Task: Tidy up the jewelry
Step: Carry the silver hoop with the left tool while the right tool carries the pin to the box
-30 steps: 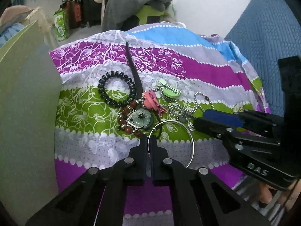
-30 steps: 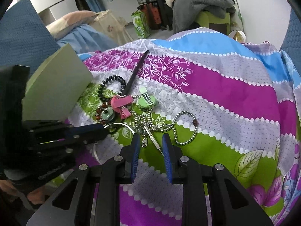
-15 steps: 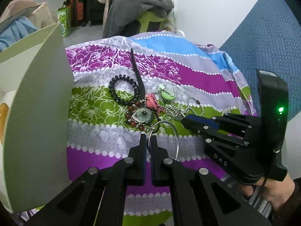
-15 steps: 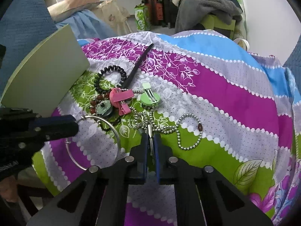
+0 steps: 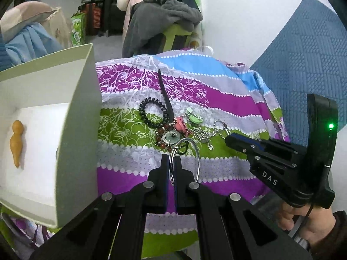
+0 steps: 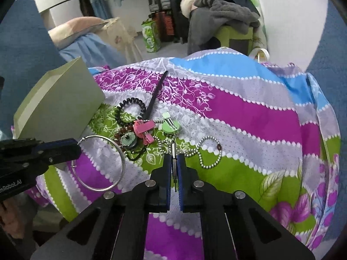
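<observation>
My left gripper (image 5: 171, 158) is shut on the rim of a thin silver bangle (image 5: 196, 151), held just above the striped cloth; the right wrist view shows the bangle (image 6: 104, 164) hanging from those jaws (image 6: 74, 149). My right gripper (image 6: 173, 157) is shut on the small metal rod pendant (image 6: 173, 150) of a ball chain necklace (image 6: 208, 151), which trails over the cloth. The remaining pile holds a black coil hair tie (image 5: 153, 114), a pink clip (image 5: 181, 125), a green clip (image 5: 195, 117) and a red bead bracelet with a green flower (image 5: 171, 137).
An open pale green box (image 5: 76, 130) stands at the left with an orange gourd-shaped piece (image 5: 16, 143) on its white lining. A black stick (image 5: 166, 95) lies beyond the pile. Clothes are heaped on a green chair (image 5: 173, 36) behind. A hand (image 5: 303, 223) holds the right gripper.
The right jaws have shut on the rod pendant. Both grippers have risen, the left lifting the bangle off the cloth. The inside of the box has come into the left view.
</observation>
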A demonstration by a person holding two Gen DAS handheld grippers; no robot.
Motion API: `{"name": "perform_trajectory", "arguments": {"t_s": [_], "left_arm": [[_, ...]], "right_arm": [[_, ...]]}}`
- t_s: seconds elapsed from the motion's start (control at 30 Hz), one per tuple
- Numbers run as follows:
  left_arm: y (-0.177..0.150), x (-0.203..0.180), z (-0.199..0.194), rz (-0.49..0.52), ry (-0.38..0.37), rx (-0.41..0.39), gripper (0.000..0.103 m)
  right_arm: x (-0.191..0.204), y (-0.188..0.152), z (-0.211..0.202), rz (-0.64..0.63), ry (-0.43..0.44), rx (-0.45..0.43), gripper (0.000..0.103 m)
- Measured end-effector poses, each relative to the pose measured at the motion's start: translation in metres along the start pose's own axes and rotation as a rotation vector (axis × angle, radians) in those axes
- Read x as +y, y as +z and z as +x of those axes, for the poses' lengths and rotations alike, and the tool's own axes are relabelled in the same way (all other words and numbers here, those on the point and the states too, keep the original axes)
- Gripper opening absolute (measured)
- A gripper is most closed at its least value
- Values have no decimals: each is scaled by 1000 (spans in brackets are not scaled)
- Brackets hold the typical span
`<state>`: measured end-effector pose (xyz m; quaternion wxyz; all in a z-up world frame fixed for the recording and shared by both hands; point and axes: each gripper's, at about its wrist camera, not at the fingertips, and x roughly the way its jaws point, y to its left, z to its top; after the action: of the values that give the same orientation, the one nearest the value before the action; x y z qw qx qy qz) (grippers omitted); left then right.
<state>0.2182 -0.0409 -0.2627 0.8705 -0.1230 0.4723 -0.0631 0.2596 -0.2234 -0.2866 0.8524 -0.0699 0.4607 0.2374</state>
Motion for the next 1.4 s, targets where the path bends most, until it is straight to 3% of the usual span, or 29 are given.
{"name": "perform_trajectory", "arguments": {"t_s": [0.43, 0.73, 1.23, 1.4], "left_arm": [[-12, 8, -18, -1, -9, -9, 2], [-2, 9, -42, -11, -52, -20, 2], [48, 23, -126, -5, -76, -83, 2], [71, 33, -163, 16, -63, -141, 2]], "right_arm": [[18, -20, -37, 149, -67, 1, 3], [34, -13, -69, 167, -105, -33, 3], [62, 49, -138, 185, -129, -172, 3], [82, 74, -156, 162, -133, -213, 3]]}}
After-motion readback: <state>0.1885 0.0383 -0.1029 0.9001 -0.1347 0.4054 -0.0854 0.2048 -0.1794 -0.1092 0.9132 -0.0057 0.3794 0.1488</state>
